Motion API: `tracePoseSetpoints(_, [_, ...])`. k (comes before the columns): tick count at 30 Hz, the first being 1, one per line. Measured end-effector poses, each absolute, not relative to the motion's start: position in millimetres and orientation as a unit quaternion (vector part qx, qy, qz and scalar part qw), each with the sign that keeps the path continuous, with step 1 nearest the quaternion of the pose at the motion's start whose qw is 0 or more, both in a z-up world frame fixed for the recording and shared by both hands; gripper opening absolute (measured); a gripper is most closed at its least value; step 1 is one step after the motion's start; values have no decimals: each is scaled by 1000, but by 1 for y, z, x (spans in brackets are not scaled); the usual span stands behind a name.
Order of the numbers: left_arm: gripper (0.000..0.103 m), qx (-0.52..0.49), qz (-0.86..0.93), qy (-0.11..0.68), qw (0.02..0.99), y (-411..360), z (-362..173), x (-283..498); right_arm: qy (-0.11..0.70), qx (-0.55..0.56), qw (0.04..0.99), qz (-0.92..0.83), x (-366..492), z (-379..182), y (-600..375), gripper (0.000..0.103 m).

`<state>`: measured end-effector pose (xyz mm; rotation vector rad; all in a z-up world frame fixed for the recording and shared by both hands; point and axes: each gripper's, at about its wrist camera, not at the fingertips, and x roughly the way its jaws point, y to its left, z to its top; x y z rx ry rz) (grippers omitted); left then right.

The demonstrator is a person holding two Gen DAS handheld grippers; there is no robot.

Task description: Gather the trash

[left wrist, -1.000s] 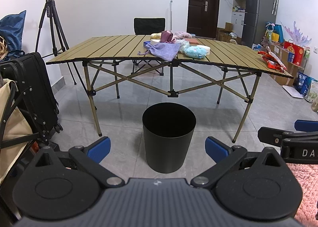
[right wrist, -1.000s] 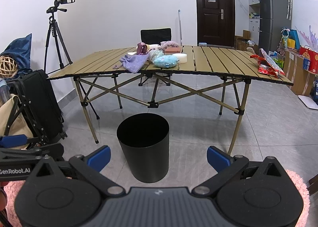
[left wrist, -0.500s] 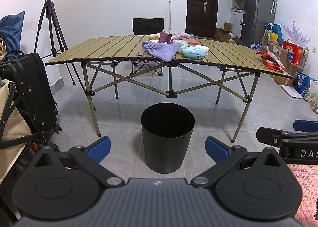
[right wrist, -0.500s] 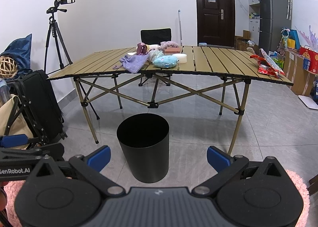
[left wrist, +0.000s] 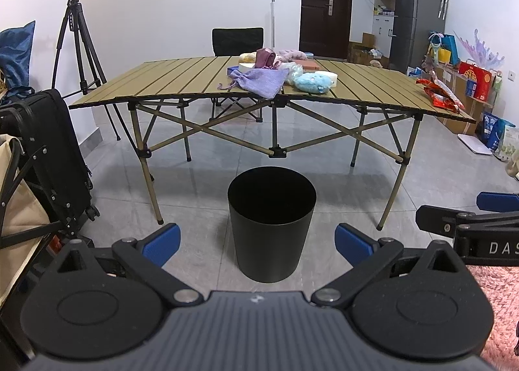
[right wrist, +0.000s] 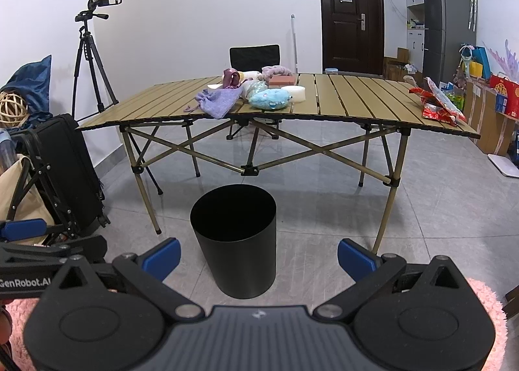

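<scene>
- Both tools, left tool (left wrist: 256, 241) and right tool (right wrist: 259, 252), gape wide, holding nothing.
- Red wrappers (right wrist: 436, 106) lie far ahead-right on the tabletop (right wrist: 356, 101), nearer the right tool.
- Black bin (right wrist: 233, 241) stands just ahead, below.

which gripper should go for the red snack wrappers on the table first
Probably the right gripper: the red snack wrappers lie at the table's right end, its side. Both grippers' jaws are open and empty.

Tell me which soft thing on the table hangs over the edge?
The purple drawstring pouch: its corner droops past the slatted table front edge, while the fluffy light-blue toy lies fully on top.
</scene>
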<state>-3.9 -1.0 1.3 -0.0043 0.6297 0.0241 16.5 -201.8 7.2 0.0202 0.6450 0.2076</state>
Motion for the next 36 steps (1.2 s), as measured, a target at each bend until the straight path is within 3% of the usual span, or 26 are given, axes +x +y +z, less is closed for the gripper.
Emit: tracePoseSetpoints(36, [103, 5, 2, 282, 959, -12, 6, 93, 304, 32, 948, 86, 112, -12, -221, 103])
